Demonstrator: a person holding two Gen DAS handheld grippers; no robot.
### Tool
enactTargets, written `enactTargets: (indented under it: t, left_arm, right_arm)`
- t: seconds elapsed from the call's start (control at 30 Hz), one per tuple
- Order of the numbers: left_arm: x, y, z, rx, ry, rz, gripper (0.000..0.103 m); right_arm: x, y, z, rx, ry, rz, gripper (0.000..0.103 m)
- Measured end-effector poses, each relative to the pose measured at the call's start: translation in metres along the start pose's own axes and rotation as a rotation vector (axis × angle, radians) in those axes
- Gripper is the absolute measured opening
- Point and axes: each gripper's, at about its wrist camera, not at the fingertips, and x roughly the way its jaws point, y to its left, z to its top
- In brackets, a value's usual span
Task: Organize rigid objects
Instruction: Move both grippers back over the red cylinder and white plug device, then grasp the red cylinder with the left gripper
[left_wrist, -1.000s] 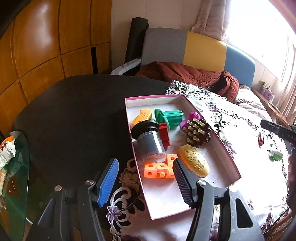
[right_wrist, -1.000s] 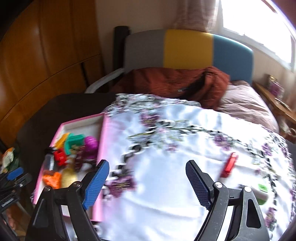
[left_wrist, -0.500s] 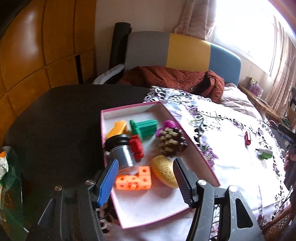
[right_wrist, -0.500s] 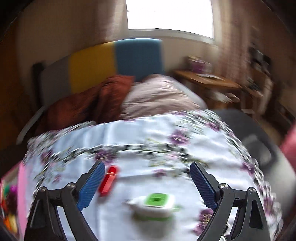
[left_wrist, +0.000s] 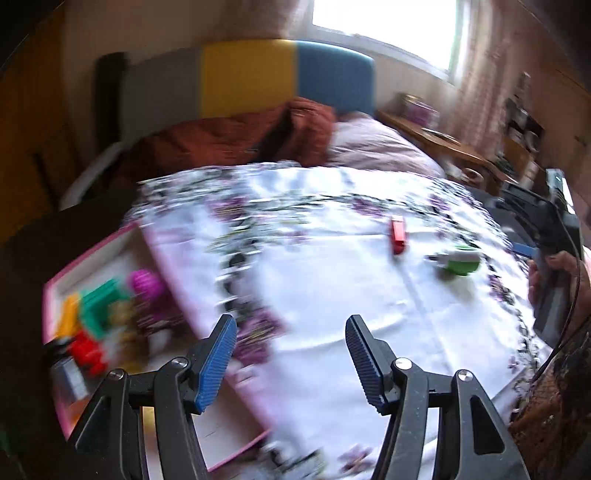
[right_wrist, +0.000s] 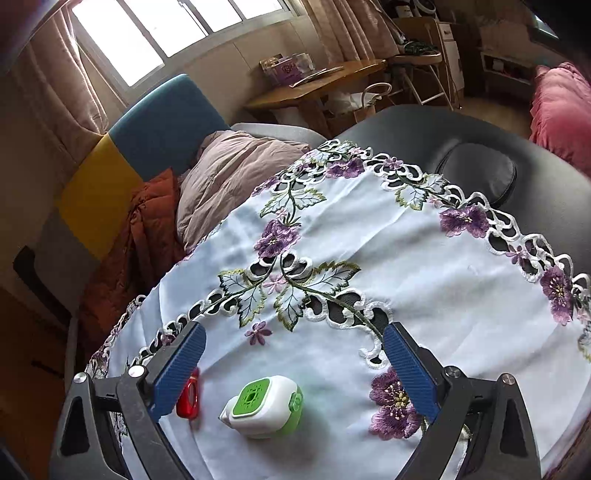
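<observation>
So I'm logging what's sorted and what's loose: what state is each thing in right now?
Pink box: open, holding toys, blurred.
Green and white device: loose on the cloth, between the open pads, untouched.
Red clip: loose on the cloth, beside the device.
Left hand-held gripper: open, empty.
Right hand-held gripper: opening, around the device.

Toys in pink box (left_wrist: 92, 258) smeared by blur, red clip (right_wrist: 188, 398) half hidden behind fingertip (right_wrist: 177, 365)
</observation>
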Motion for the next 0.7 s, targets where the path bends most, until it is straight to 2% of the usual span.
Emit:
enactTargets:
  t: [0.13,0.53,0.7]
  left_arm:
    - [0.030,-0.033,0.020,0.049,0.029,-0.048,0.056]
    - [0.118,-0.103,0.079,0.168,0.103,-0.177,0.056]
    - [0.154,-0.123,0.095,0.214,0.129,-0.171,0.056]
  right_arm:
    - [0.002,0.003,-0.001,-0.013,0.021,0.012,0.098]
    - [0.006,0.006,-0.001,-0.014,0.052,0.038,0.098]
    - [0.008,0.005,-0.001,-0.008,0.064,0.048,0.098]
